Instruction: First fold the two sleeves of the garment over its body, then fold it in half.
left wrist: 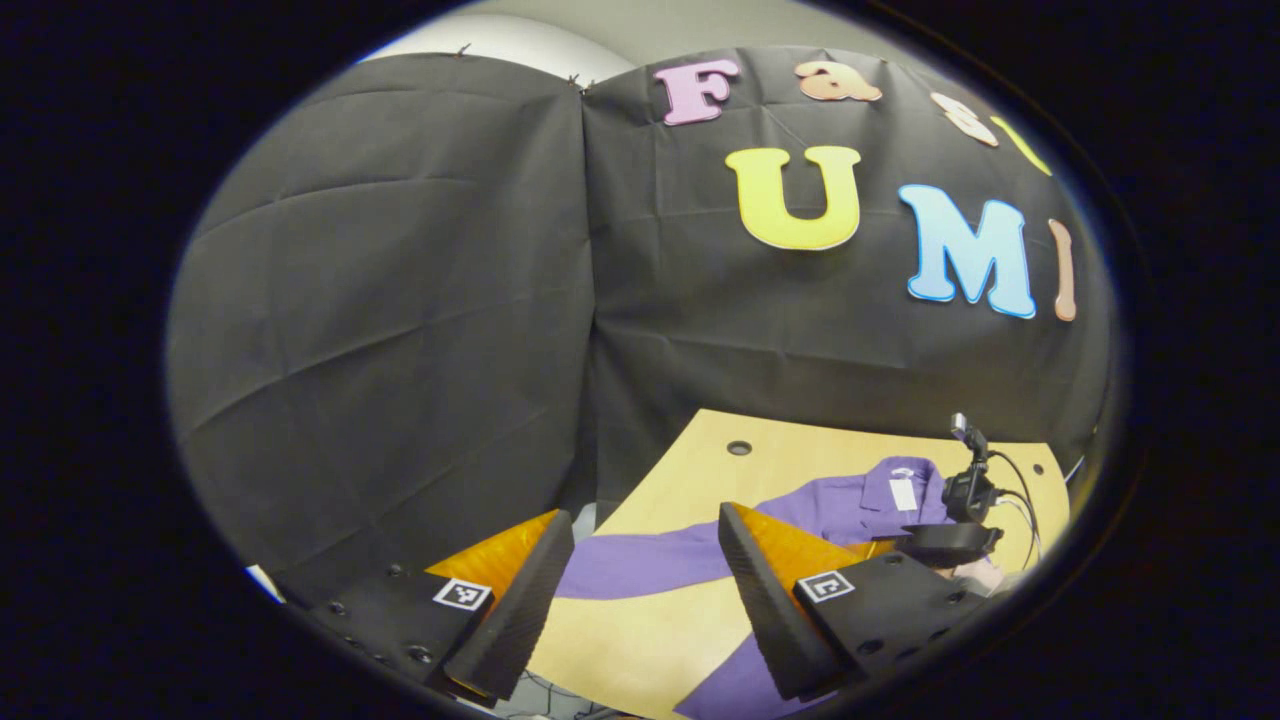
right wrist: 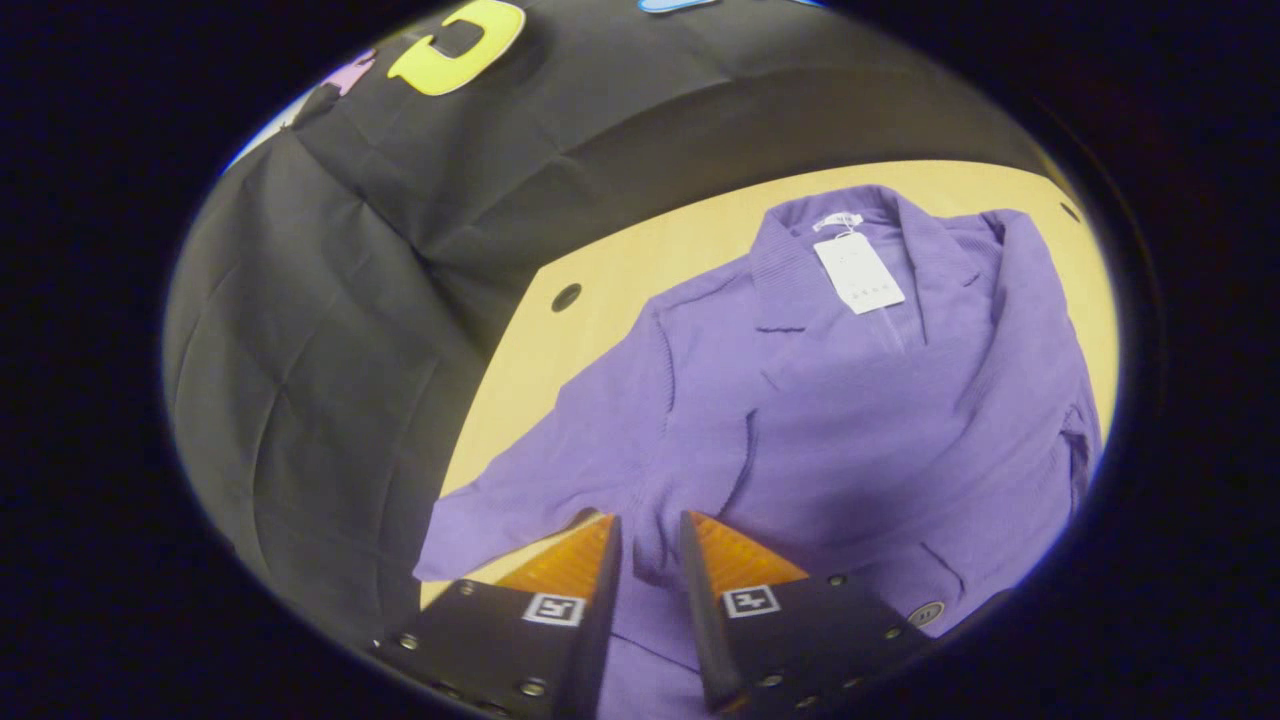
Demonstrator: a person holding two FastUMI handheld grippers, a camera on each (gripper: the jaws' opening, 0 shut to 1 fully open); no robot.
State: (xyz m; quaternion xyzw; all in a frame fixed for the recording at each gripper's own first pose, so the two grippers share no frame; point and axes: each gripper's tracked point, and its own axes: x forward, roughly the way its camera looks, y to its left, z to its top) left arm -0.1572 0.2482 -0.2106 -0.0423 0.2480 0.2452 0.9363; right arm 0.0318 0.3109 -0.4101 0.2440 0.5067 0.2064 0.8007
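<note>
A purple knit garment [right wrist: 840, 420] lies face up on the wooden table [right wrist: 600, 260], its collar and white tag [right wrist: 858, 272] at the far end. One sleeve [right wrist: 1020, 330] lies folded over the body. The other sleeve [left wrist: 640, 562] stretches out flat across the table. My left gripper [left wrist: 640, 520] is open, held above that outstretched sleeve with nothing between its fingers. My right gripper [right wrist: 648, 520] sits low where this sleeve meets the body. Its fingers are a narrow gap apart with purple fabric in the gap; whether they press on it I cannot tell. The right gripper [left wrist: 950, 540] also appears over the garment [left wrist: 850, 505].
Black cloth walls stand close behind and beside the table. The tabletop has a round hole [left wrist: 739, 448] near its far edge. Cables [left wrist: 1025, 510] trail from the right gripper. A hand [left wrist: 978, 575] holds the right gripper at the table's near edge.
</note>
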